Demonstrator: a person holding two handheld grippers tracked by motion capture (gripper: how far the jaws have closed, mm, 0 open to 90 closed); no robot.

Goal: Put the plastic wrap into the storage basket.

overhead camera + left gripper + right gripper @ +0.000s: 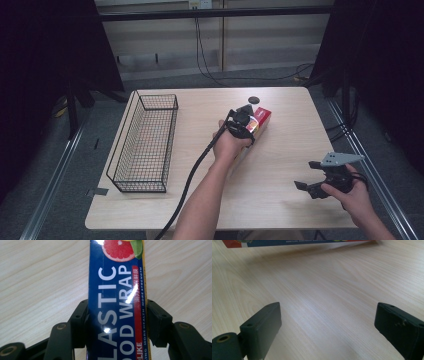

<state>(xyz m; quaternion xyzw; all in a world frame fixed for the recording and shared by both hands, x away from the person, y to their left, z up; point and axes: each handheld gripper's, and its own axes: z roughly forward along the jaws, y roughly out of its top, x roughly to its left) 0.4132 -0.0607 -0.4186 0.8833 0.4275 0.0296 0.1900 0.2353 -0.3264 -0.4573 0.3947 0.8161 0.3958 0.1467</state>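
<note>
The left tool (248,131) grips the plastic wrap box (260,120), its jaws pressed against the two long sides of the blue carton, as the left gripper view shows (117,305). The box lies on the surface (280,165) just right of its middle, nearer the far edge, with its red end pointing towards the far right corner. The right tool (312,186) hovers near the front right corner, jaws spread wide over bare wood, holding nothing. A wire basket (145,145) stands along the left edge, well apart from the box.
</note>
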